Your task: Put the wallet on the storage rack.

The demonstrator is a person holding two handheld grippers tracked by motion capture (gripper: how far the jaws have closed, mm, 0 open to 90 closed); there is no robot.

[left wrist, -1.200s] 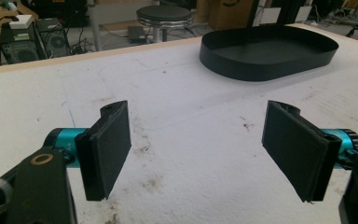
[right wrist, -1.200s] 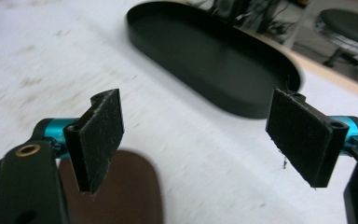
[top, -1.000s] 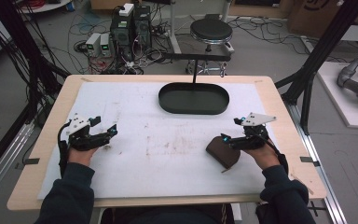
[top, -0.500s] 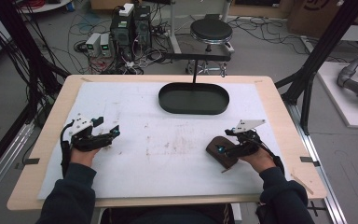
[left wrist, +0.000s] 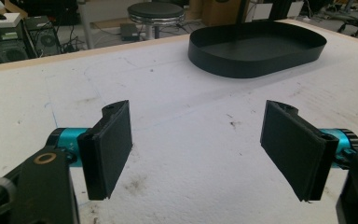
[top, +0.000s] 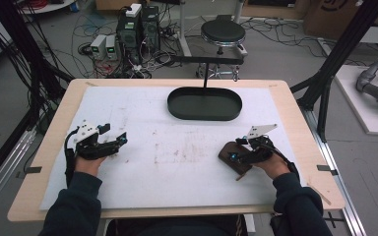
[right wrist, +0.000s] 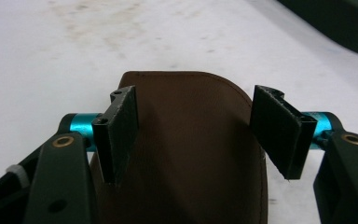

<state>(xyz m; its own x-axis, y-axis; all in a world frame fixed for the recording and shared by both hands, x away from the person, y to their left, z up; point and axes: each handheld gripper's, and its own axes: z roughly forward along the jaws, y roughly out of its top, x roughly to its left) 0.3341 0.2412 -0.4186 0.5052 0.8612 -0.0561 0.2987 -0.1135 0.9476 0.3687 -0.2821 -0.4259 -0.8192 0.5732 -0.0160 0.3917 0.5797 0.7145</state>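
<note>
Both hands rest low: right gripper (top: 232,156) jaws closing, unclamped, over brown leather piece (right wrist: 191,149); left gripper (top: 117,142) jaws open.

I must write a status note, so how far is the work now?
Nothing looks finished: the tray holds nothing. In hand: the right claw has just been closing around the brown pouch, pads not yet pressing. The left claw is open over the mat. Left: grip and lift, perhaps to the tray.

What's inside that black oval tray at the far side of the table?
The black oval tray holds nothing on its visible floor; its near wall hides a thin strip of the floor behind it.
</note>
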